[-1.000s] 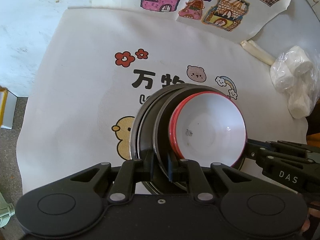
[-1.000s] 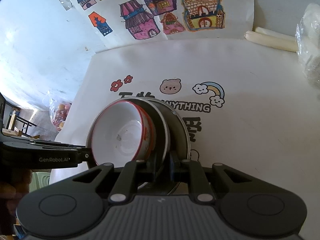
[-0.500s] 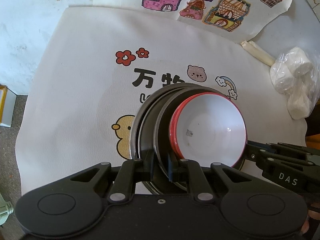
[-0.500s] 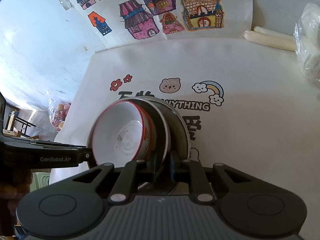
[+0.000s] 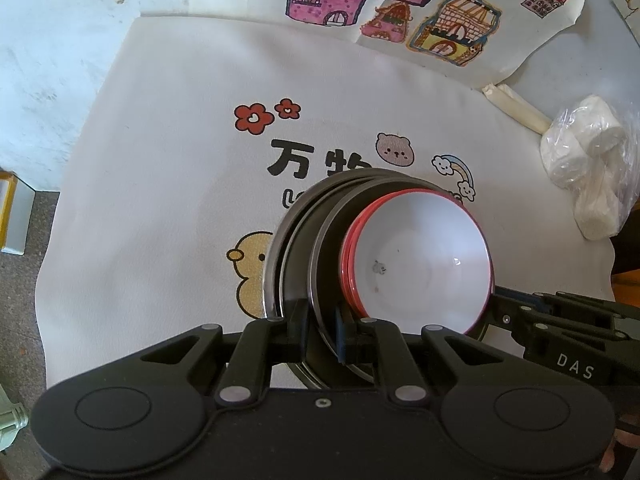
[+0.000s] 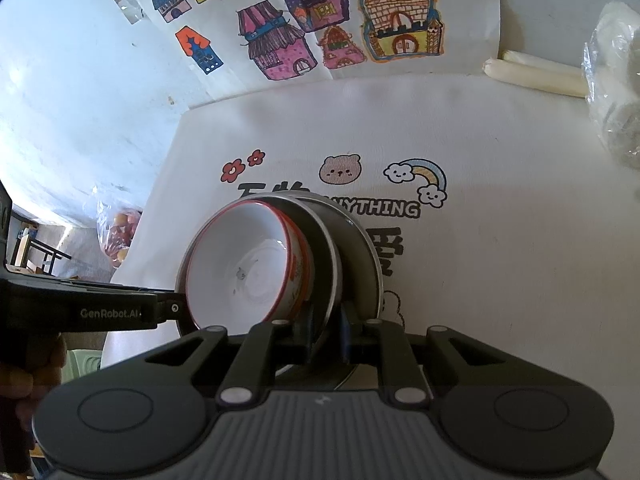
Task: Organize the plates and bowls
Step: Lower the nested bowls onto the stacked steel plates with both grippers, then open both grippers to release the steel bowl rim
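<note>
Nested white bowls with red rims [image 5: 416, 264] sit in an upper steel plate [image 5: 324, 248], which lies offset over a second steel plate [image 5: 278, 248]. My left gripper [image 5: 322, 326] is shut on the upper plate's near rim. From the right side of that view, my right gripper [image 5: 540, 320] reaches to the same plate. In the right wrist view the bowls [image 6: 240, 264] rest in the upper plate [image 6: 326, 248], with the lower plate [image 6: 364, 248] behind it. There my right gripper [image 6: 326, 332] is shut on the upper plate's rim, and the left gripper [image 6: 120, 308] comes in from the left.
The stack sits on a white cloth with cartoon prints [image 5: 160, 200]. Paper drawings of houses [image 5: 400, 12] lie at the far edge. A plastic bag of white rolls [image 5: 588, 168] and a pale wrapped stick [image 5: 514, 108] lie to the right. The cloth's left edge drops to the floor [image 5: 24, 320].
</note>
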{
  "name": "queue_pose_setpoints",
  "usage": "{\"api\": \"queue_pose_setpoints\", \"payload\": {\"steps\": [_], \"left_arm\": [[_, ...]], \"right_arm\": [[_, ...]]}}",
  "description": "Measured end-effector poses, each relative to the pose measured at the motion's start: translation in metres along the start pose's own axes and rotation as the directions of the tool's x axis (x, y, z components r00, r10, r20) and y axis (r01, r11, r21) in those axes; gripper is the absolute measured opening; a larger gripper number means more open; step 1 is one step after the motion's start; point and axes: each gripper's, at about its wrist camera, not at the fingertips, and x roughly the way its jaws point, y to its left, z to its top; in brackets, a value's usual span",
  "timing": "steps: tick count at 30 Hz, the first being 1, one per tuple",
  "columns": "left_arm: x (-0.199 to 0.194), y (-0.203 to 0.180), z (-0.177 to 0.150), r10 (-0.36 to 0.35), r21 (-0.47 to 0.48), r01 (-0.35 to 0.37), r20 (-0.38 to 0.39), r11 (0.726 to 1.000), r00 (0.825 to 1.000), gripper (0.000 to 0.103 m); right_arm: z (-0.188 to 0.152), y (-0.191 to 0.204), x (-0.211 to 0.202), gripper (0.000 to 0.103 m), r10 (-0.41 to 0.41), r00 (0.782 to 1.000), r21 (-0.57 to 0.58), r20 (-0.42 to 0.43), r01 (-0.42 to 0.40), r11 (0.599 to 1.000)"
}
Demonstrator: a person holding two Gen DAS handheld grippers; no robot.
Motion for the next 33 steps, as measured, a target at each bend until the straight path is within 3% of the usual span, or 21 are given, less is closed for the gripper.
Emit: {"api": "queue_pose_setpoints", "payload": {"steps": [8,14,18,22,26,33], "left_arm": [[-0.004,0.001,0.001,0.016,-0.006,-0.016,0.003,1.000,1.000,0.020],[-0.007,0.000,0.001,0.030,-0.010,-0.030,0.010,1.000,1.000,0.023],[-0.009,0.001,0.000,0.060,-0.009,-0.060,0.026,0.998,0.998,0.037],[-0.013,0.002,0.000,0.081,-0.005,-0.081,0.054,0.997,0.995,0.044],[-0.018,0.003,0.000,0.110,-0.006,-0.110,0.082,0.994,0.991,0.060],[-0.026,0.004,-0.005,0.141,-0.032,-0.139,0.112,0.990,0.984,0.075]], "right_arm": [[0.000,0.001,-0.003,0.019,-0.009,1.000,-0.005,0.005,0.009,1.000],[0.001,0.001,-0.010,0.029,-0.018,0.999,0.011,0.033,0.018,1.000],[0.000,0.001,-0.013,0.030,-0.024,0.998,0.013,0.053,0.023,1.000],[-0.002,0.002,-0.015,0.033,-0.032,0.998,0.015,0.063,0.031,0.999],[-0.005,0.002,-0.017,0.037,-0.044,0.996,0.017,0.071,0.043,0.999],[-0.010,0.009,-0.029,0.052,-0.053,0.995,0.002,0.089,0.053,0.999]]}}
